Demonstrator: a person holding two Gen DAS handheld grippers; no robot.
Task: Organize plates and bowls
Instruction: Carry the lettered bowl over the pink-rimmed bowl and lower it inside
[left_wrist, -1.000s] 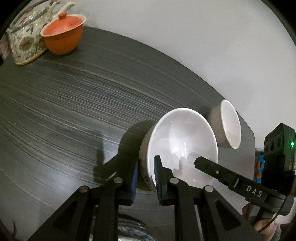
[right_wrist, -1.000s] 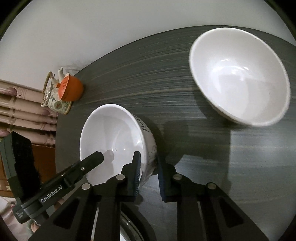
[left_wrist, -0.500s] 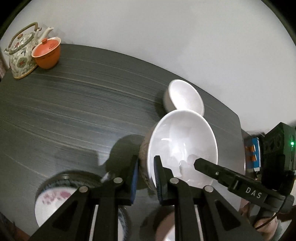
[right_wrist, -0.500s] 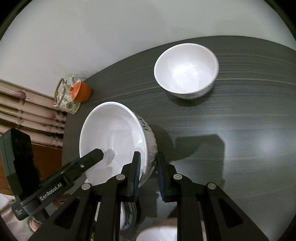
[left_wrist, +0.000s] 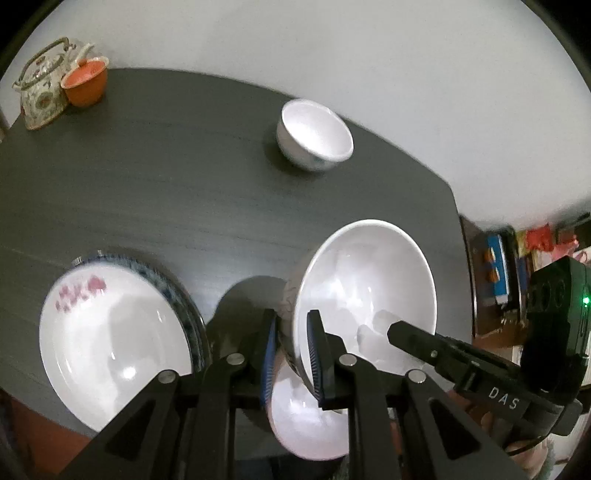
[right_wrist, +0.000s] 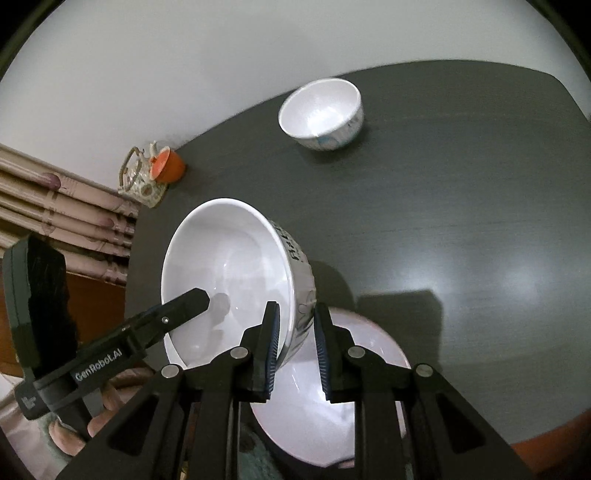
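Note:
Both grippers hold one large white bowl (left_wrist: 365, 291) by opposite sides of its rim, lifted above the dark table. My left gripper (left_wrist: 290, 358) is shut on its left rim. My right gripper (right_wrist: 295, 350) is shut on its right rim; the bowl (right_wrist: 229, 273) shows dark markings on its outer wall. Below it lies a white bowl or plate (left_wrist: 306, 421), also in the right wrist view (right_wrist: 325, 410). A smaller white bowl (left_wrist: 314, 136) with blue pattern stands far back on the table (right_wrist: 321, 112). A white plate with pink flowers (left_wrist: 110, 347) rests on a blue-rimmed plate at the left.
A patterned teapot (left_wrist: 40, 92) and an orange lidded cup (left_wrist: 85, 85) stand at the table's far left corner; they also show in the right wrist view (right_wrist: 142, 177). The dark table (left_wrist: 166, 177) ends at a pale wall. Cluttered shelves (left_wrist: 502, 266) stand to the right.
Both grippers have lifted the large bowl up and drawn it back toward the near edge. The small bowl now looks farther away, and the stacked plates and the lower white dish have come into view.

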